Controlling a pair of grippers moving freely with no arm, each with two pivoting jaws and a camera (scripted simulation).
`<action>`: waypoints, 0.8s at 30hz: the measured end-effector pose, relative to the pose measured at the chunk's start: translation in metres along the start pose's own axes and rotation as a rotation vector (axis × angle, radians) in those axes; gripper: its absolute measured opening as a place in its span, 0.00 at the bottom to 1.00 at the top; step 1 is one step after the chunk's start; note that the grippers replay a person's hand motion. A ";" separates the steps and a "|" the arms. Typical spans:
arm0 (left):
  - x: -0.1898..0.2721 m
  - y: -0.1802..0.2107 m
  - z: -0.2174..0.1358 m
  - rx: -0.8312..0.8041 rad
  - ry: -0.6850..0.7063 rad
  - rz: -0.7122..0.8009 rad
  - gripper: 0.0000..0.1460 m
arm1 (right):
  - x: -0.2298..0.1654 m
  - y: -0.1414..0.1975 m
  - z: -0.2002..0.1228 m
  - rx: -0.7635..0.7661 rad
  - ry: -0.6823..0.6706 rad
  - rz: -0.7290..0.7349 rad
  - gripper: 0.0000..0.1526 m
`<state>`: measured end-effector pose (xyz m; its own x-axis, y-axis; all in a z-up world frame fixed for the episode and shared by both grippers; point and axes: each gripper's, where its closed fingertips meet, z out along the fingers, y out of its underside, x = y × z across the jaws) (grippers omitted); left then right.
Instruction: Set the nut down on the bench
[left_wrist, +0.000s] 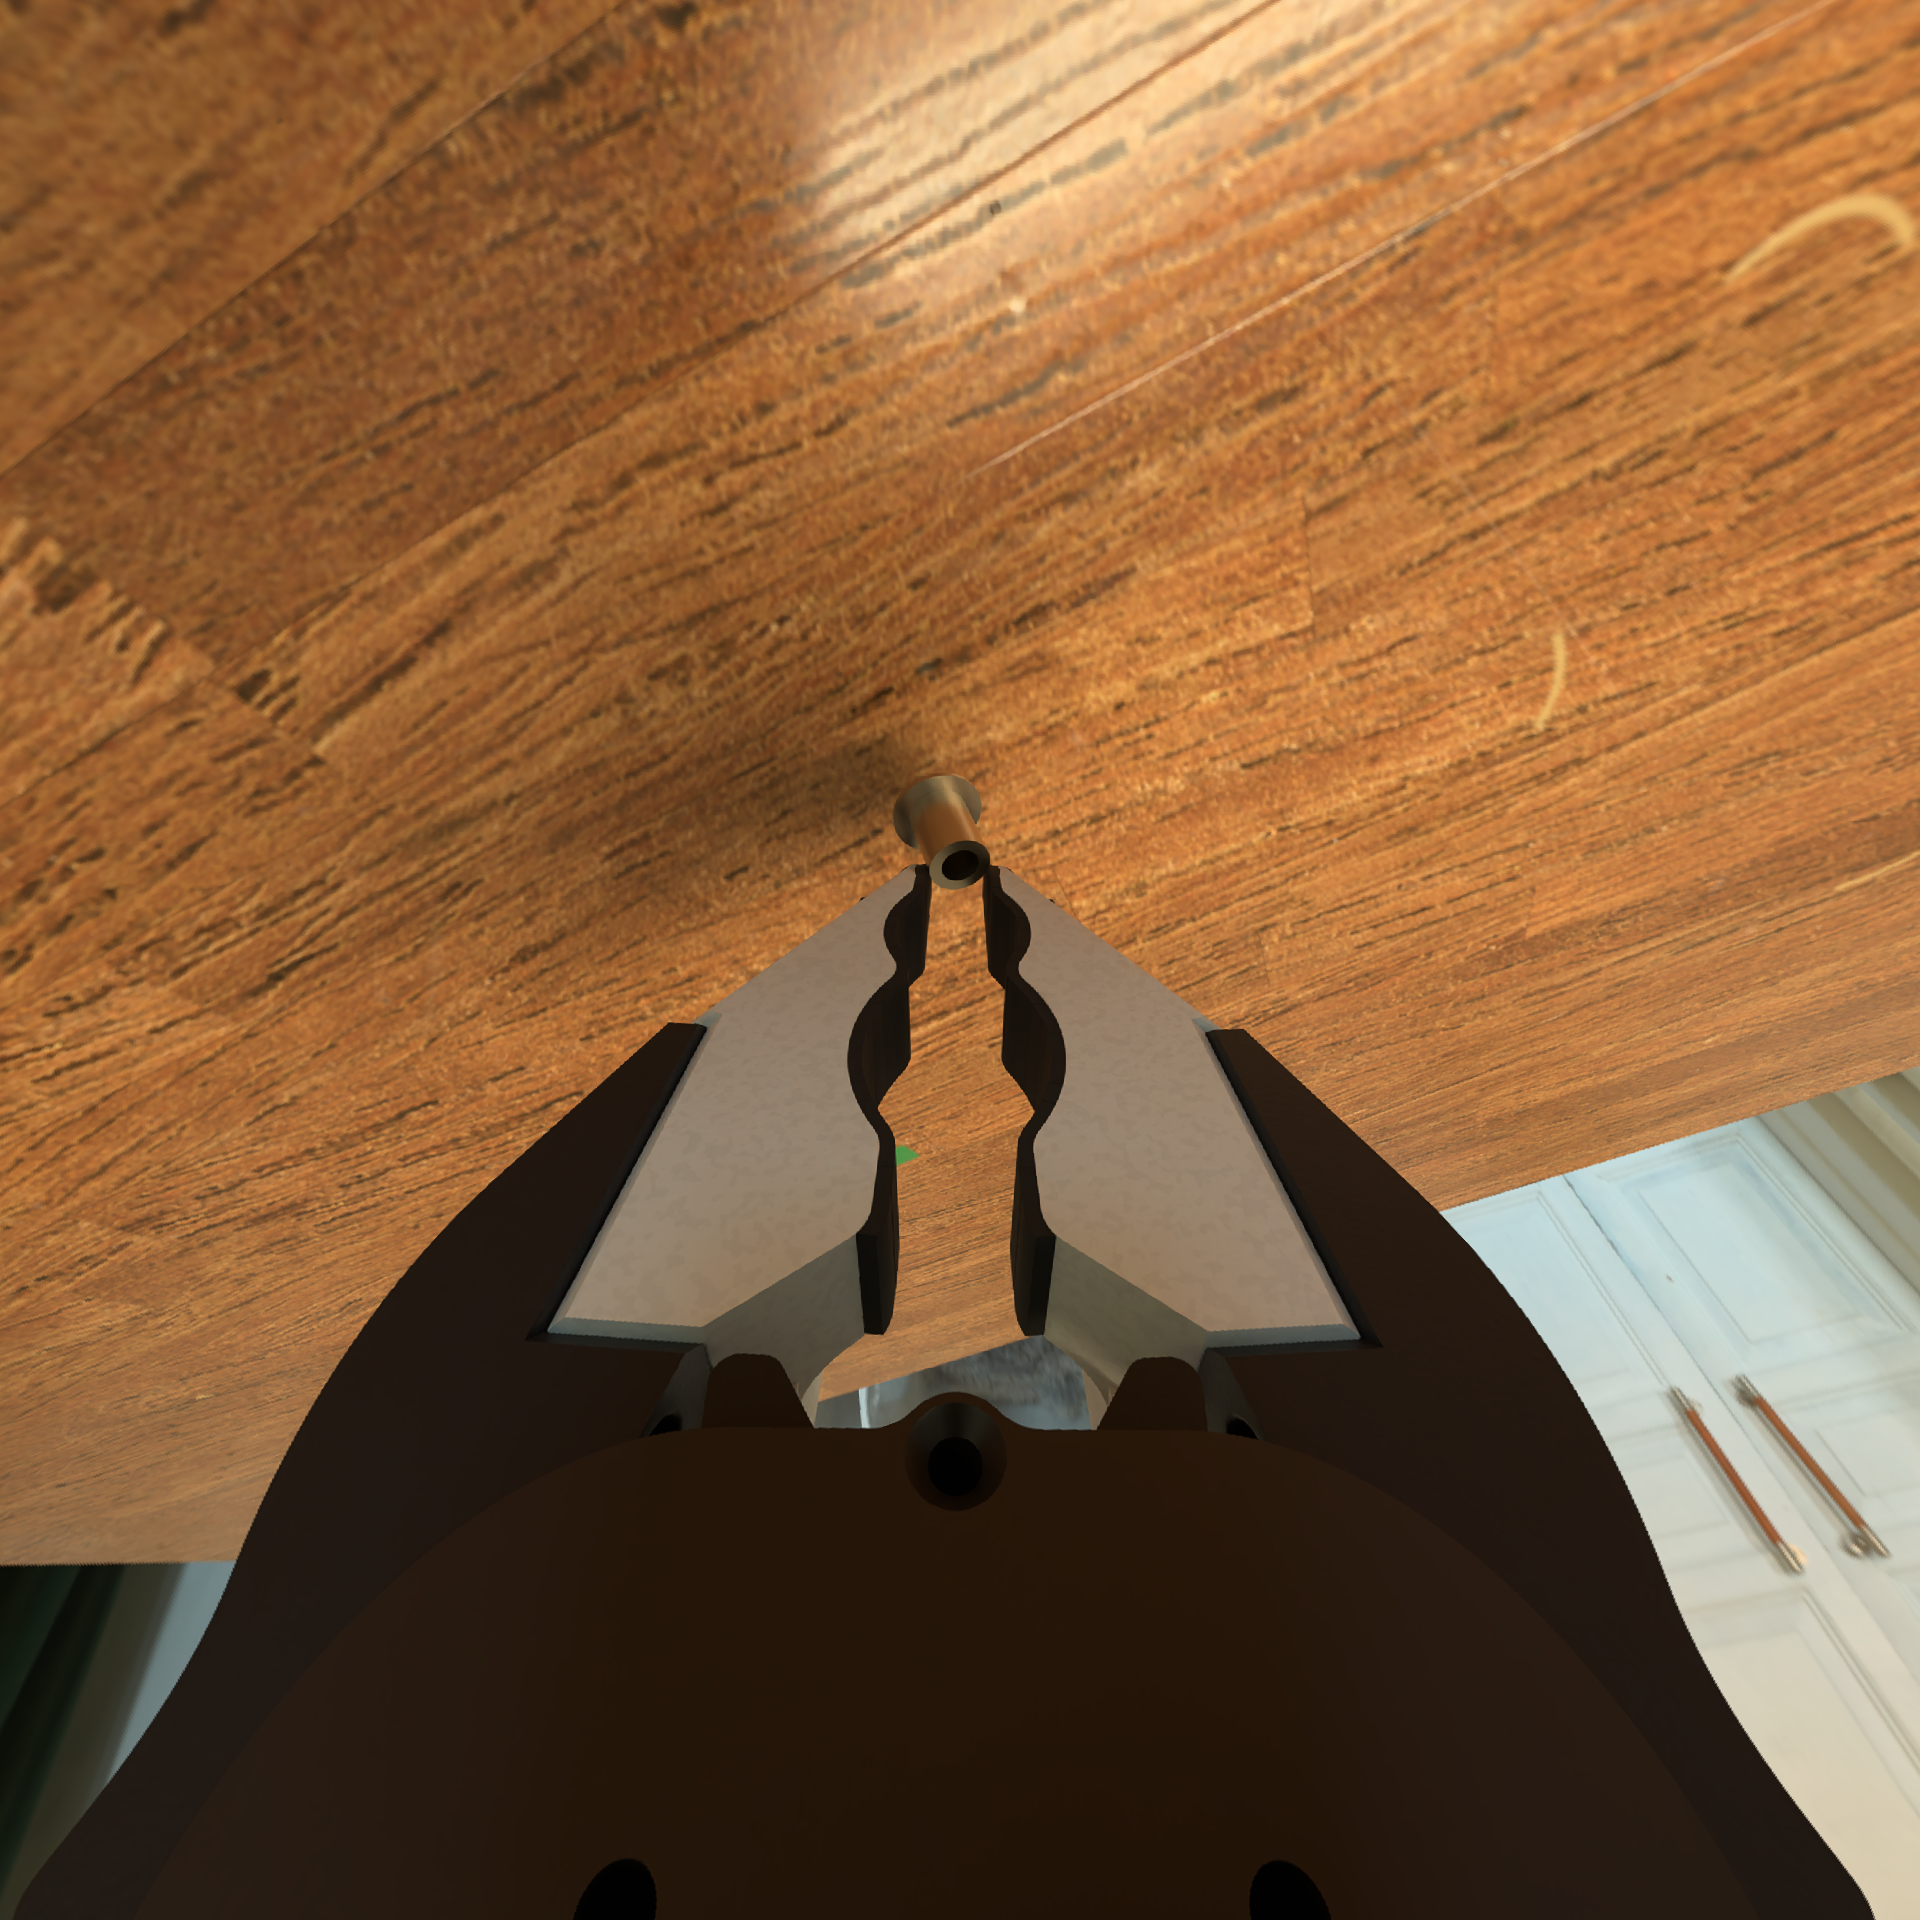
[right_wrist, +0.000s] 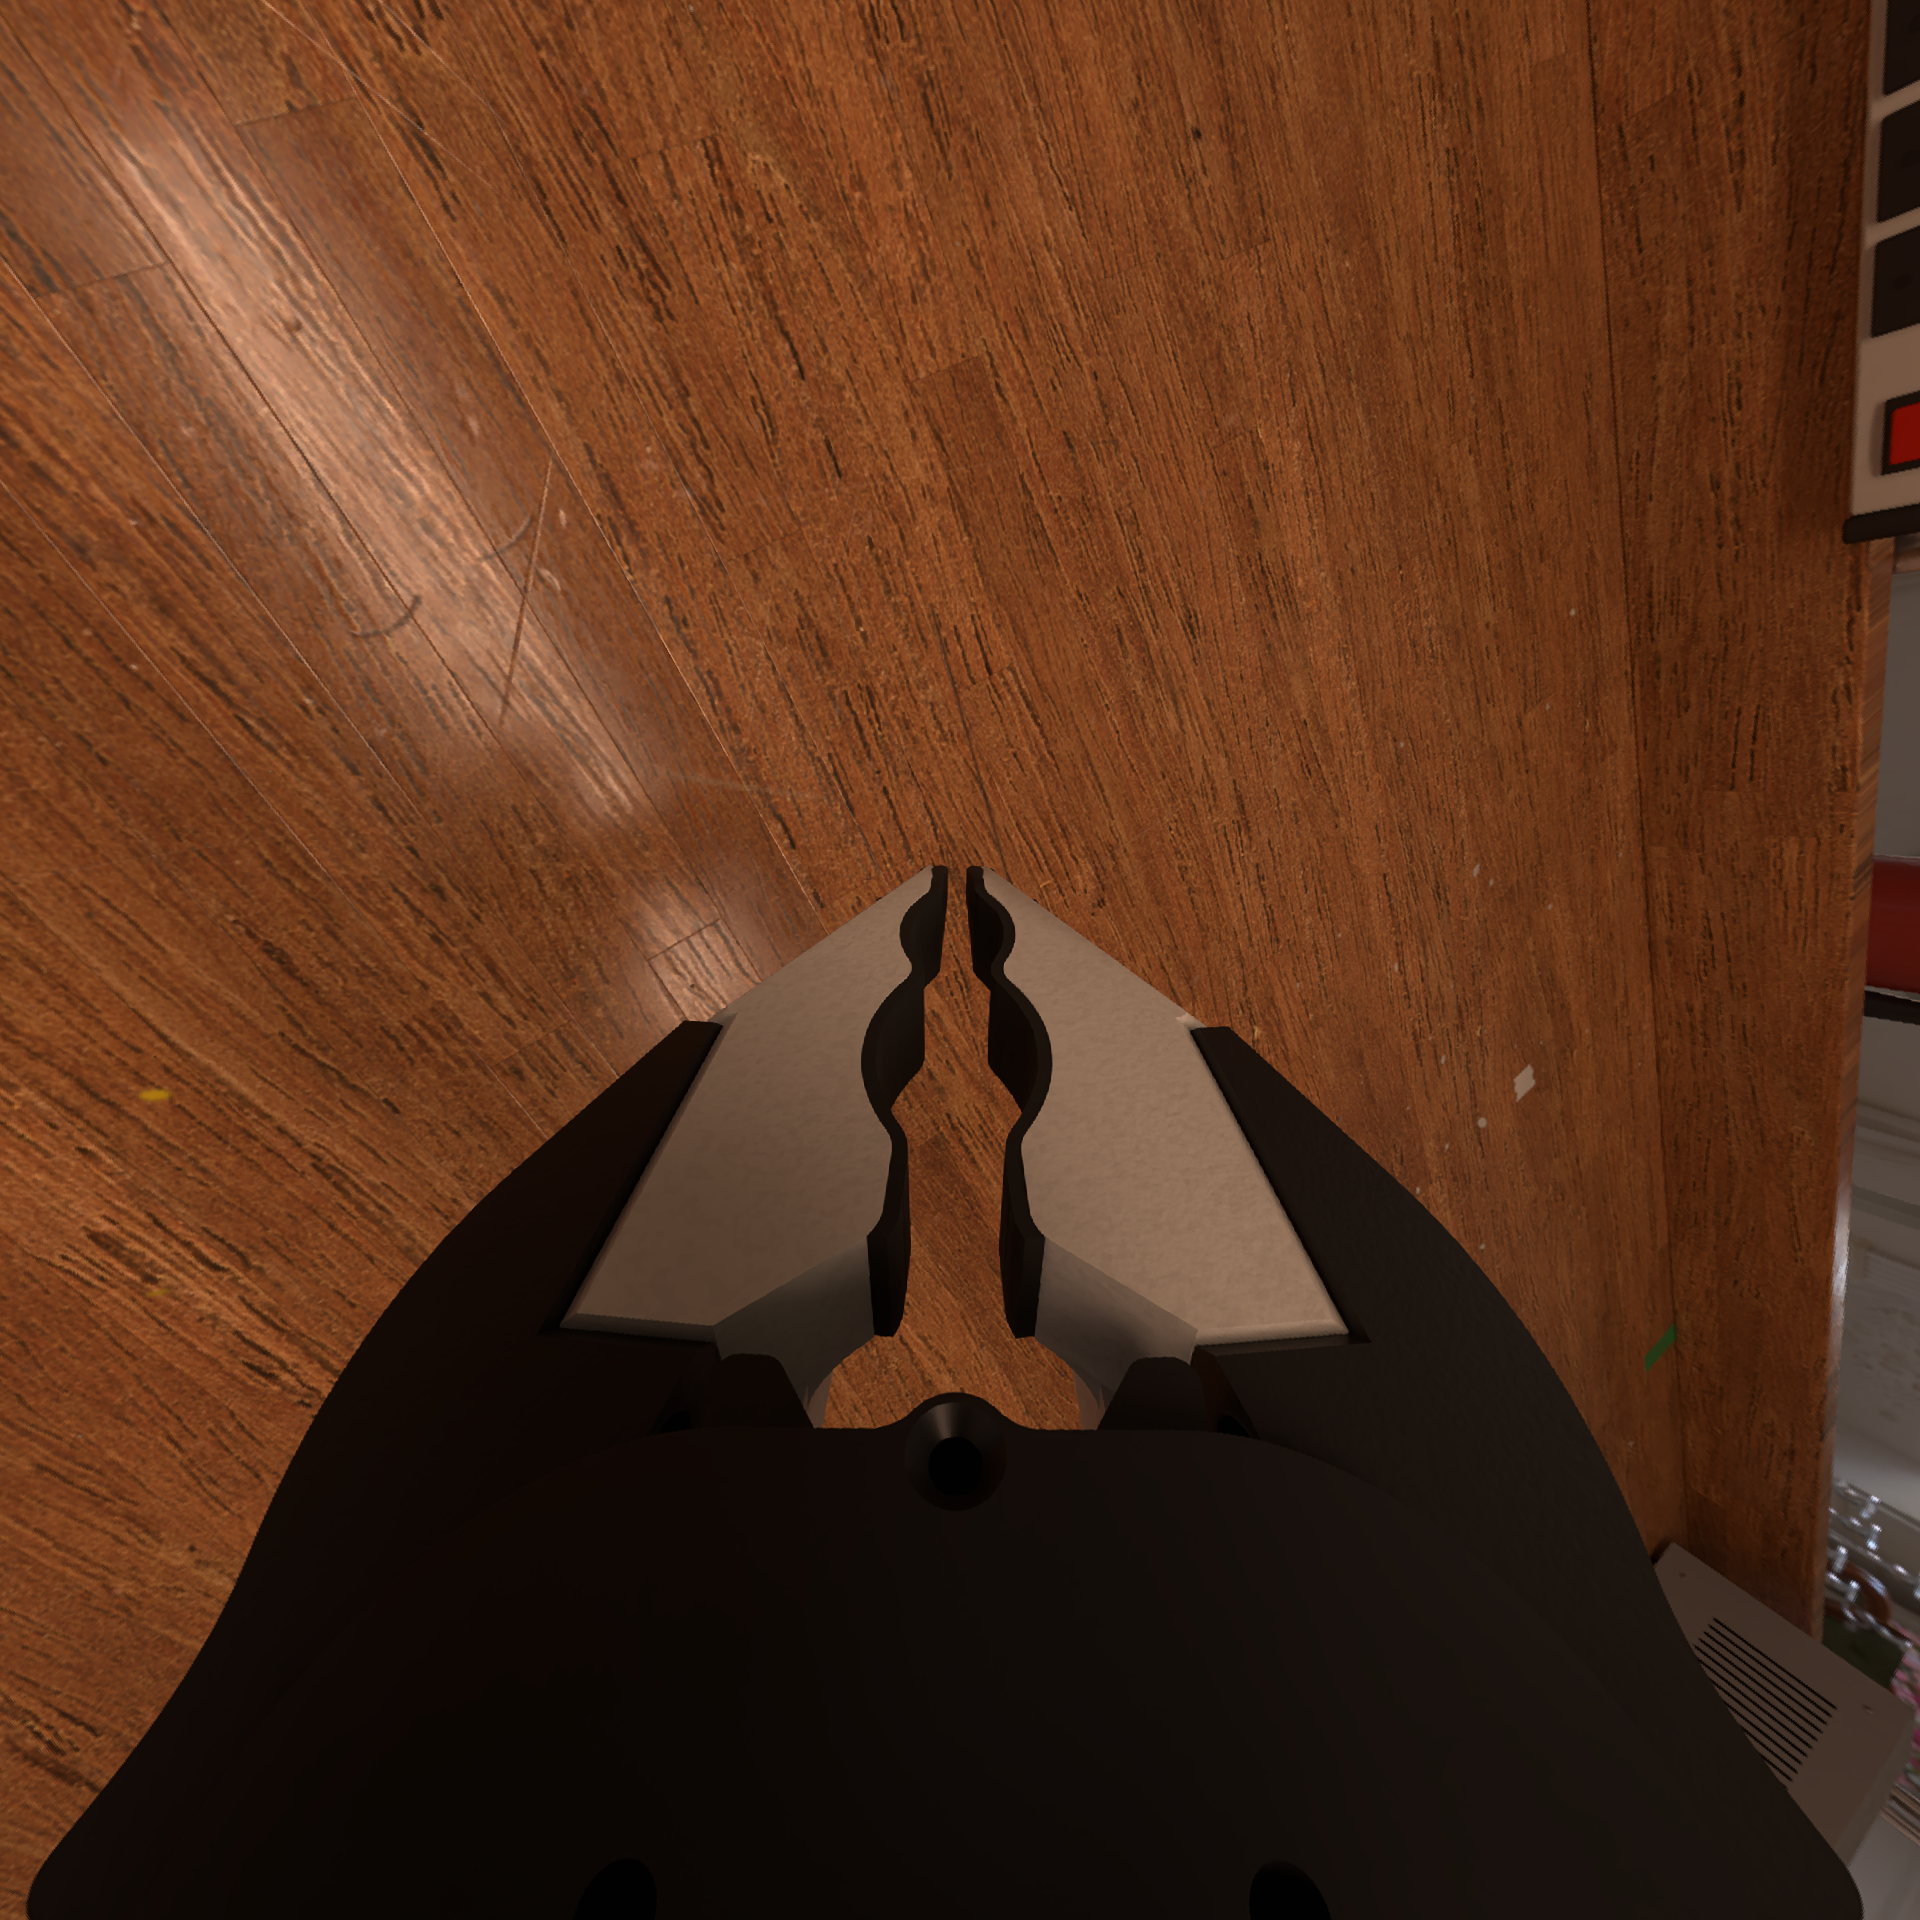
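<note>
In the left wrist view, a small brass nut (left_wrist: 948, 831) with a tubular body and a flanged far end sits between my left gripper's (left_wrist: 954, 878) fingertips. The jaws are closed on its near end. Its flange points down at the wooden bench (left_wrist: 1039, 468), with a dark shadow right under it; I cannot tell whether it touches the wood. In the right wrist view, my right gripper (right_wrist: 956, 878) is shut with only a slit between the tips, and empty, over bare bench wood (right_wrist: 935, 468). The nut does not show in that view.
In the left wrist view, the bench edge runs along the lower right, with white cabinet doors (left_wrist: 1714, 1403) and two metal handles beyond it. In the right wrist view, the bench ends at the right, where a white, black and red panel (right_wrist: 1896, 312) and a grey vented box (right_wrist: 1766, 1704) show.
</note>
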<state>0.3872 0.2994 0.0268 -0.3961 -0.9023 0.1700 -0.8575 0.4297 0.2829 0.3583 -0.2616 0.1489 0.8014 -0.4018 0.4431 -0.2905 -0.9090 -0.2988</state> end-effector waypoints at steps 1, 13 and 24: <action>0.001 0.002 -0.005 0.022 -0.002 0.004 0.07 | 0.000 0.000 0.000 0.003 -0.003 0.003 0.02; 0.086 0.043 -0.065 0.278 -0.421 0.107 0.07 | 0.017 0.014 0.012 0.085 -0.062 0.099 0.02; 0.319 -0.028 -0.015 0.227 -0.483 1.043 0.07 | 0.036 0.040 0.000 0.183 -0.041 0.211 0.02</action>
<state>0.2895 -0.0003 0.0871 -0.9839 -0.0563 -0.1696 -0.0630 0.9974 0.0345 0.3755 -0.3124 0.1532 0.7548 -0.5721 0.3210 -0.3571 -0.7688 -0.5305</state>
